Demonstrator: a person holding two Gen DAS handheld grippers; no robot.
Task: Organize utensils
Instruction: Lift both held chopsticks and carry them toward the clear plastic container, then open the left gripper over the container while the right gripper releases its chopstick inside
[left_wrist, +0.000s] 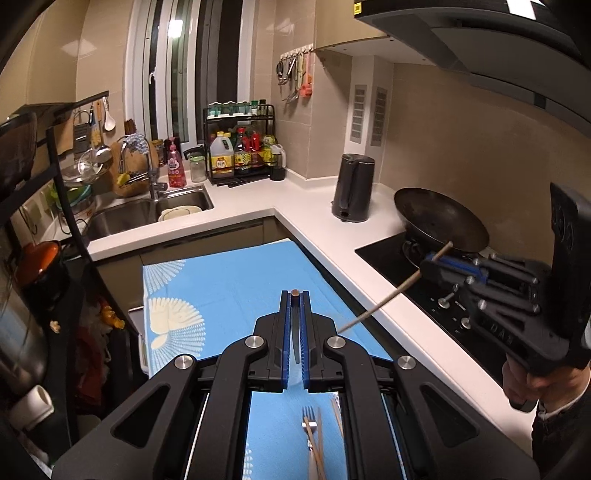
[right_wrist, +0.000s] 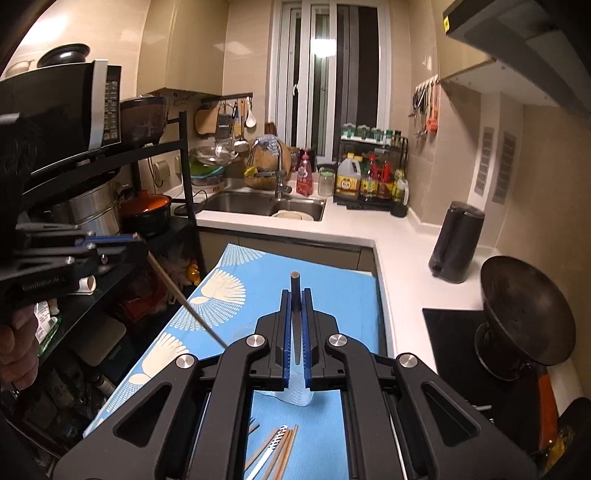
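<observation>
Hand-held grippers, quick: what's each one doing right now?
Left hand-held gripper: closed on a chopstick, held above the blue cloth.
Right hand-held gripper: closed on another chopstick.

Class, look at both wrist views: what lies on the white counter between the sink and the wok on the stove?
A dark electric kettle stands on the counter's corner stretch between sink and wok; the rest is bare. Both views show it, the left wrist view most clearly.
</observation>
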